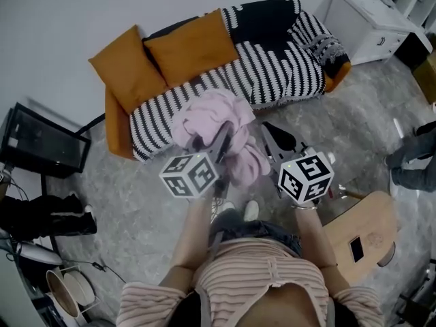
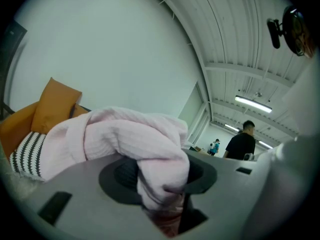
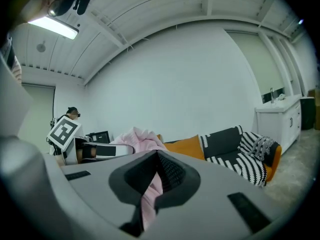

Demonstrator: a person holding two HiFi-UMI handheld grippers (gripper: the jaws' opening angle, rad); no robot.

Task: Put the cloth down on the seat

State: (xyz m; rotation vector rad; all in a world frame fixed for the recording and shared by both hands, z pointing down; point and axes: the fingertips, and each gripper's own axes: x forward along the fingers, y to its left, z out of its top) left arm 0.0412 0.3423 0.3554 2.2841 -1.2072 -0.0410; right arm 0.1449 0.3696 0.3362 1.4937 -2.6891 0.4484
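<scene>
A bunched pink cloth (image 1: 211, 121) hangs in the air in front of the sofa (image 1: 286, 73), whose seat has a black-and-white striped cover. My left gripper (image 1: 221, 133) reaches into the cloth from below and is shut on it; in the left gripper view the cloth (image 2: 130, 134) drapes over the left gripper (image 2: 160, 176) and is pinched in its gap. To the right, my right gripper (image 1: 269, 133) is shut on a lower fold. A pink strip of the cloth (image 3: 150, 204) runs between the jaws of the right gripper (image 3: 157, 176).
Two orange cushions (image 1: 184, 46) lean at the sofa's left end. A white cabinet (image 1: 371, 19) stands at the back right, a black screen (image 1: 44, 142) at the left, and a wooden stool (image 1: 361, 234) is near my right side. Another person's legs (image 1: 415, 159) are at the right edge.
</scene>
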